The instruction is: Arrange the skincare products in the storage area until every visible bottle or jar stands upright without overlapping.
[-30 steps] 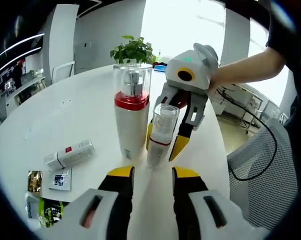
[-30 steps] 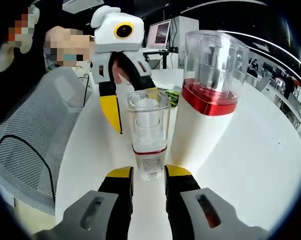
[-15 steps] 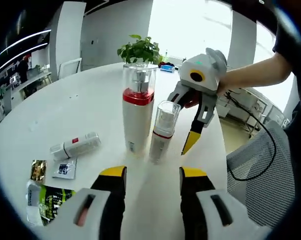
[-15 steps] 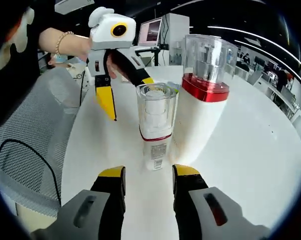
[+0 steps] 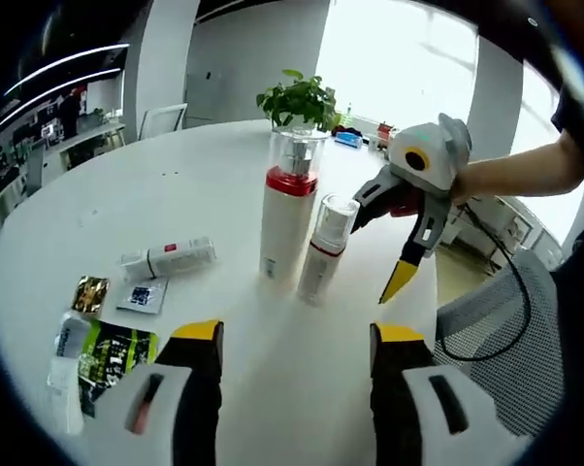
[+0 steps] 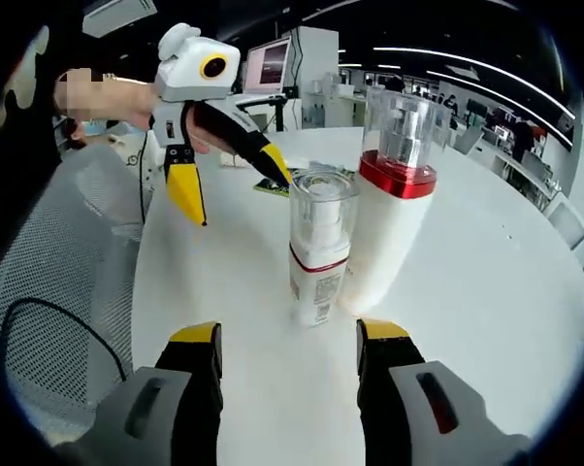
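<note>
Two bottles stand upright side by side, close together, on the white round table (image 5: 98, 204). The tall white bottle (image 5: 287, 218) (image 6: 394, 204) has a red band and a clear cap. The small clear-capped bottle (image 5: 326, 250) (image 6: 318, 248) is beside it. My left gripper (image 5: 297, 340) is open, drawn back from both bottles; it also appears held up beyond them (image 6: 232, 180). My right gripper (image 6: 289, 335) is open, with the small bottle ahead of its jaws and apart from them; it hangs open just right of the small bottle (image 5: 384, 243). A white tube (image 5: 171, 260) lies flat on the table.
Several flat sachets and a green packet (image 5: 108, 351) lie at the table's near left. A potted plant (image 5: 302, 97) stands at the far edge. A mesh chair (image 5: 496, 359) (image 6: 59, 233) sits off the table's side. A person's hand holds each gripper.
Both grippers have pulled back from the bottles and their jaws stand wider apart. The right gripper's jaws, close around the small bottle's base a second ago, now stand clear of it.
</note>
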Available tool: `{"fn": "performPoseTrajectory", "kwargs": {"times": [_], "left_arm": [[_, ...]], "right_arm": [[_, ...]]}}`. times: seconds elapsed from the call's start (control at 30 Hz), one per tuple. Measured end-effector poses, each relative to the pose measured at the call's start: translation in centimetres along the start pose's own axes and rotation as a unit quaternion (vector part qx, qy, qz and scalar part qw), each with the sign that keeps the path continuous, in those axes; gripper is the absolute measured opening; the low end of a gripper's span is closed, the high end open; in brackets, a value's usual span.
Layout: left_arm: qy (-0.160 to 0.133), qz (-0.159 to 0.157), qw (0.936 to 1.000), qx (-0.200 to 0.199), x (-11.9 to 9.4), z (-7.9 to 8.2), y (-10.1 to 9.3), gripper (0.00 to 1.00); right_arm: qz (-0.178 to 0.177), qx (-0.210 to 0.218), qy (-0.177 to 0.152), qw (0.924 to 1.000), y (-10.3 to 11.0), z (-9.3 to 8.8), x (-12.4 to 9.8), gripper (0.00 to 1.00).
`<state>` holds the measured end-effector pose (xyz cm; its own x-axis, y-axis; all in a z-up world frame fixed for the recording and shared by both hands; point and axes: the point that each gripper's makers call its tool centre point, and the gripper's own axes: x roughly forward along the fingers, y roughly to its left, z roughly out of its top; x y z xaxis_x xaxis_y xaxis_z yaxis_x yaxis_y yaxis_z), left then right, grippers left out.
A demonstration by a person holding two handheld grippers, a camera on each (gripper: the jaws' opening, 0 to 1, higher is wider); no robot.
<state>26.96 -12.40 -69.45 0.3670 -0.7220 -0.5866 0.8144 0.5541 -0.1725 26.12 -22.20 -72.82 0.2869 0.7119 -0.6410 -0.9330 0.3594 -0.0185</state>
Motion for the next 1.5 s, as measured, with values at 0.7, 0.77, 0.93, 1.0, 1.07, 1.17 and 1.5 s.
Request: {"fn": "performPoseTrajectory", "kwargs": {"times": [0.7,0.77,0.93,1.0,1.07,1.17,1.5], "left_arm": [[-0.015,0.046,0.9976,-0.049,-4.1,-2.3,0.5,0.69],[-0.017,0.050,0.9973,-0.052,-4.5,-2.4,0.3,0.69],[-0.024,0.059,0.9961,-0.061,-5.5,-2.7,0.1,0.70],[-0.025,0.063,0.9956,-0.065,-5.9,-3.0,0.3,0.70],[-0.025,0.067,0.9953,-0.066,-6.4,-3.4,0.6,0.70],[-0.027,0.072,0.9945,-0.071,-7.0,-3.8,0.4,0.71],[-0.028,0.084,0.9926,-0.083,-9.0,-5.1,-0.5,0.74]], "right_arm": [[-0.036,0.051,-0.021,0.9979,1.9,0.8,-1.1,0.77],[-0.037,0.051,-0.022,0.9978,2.2,1.0,-1.2,0.80],[-0.030,0.066,-0.041,0.9965,3.4,1.8,-1.3,0.84],[-0.031,0.067,-0.043,0.9964,4.1,2.1,-1.4,0.85],[-0.031,0.069,-0.043,0.9962,4.2,2.2,-1.4,0.86],[-0.032,0.066,-0.047,0.9962,4.5,2.2,-1.5,0.91],[-0.040,0.086,-0.062,0.9935,5.8,2.5,-1.7,0.99]]}}
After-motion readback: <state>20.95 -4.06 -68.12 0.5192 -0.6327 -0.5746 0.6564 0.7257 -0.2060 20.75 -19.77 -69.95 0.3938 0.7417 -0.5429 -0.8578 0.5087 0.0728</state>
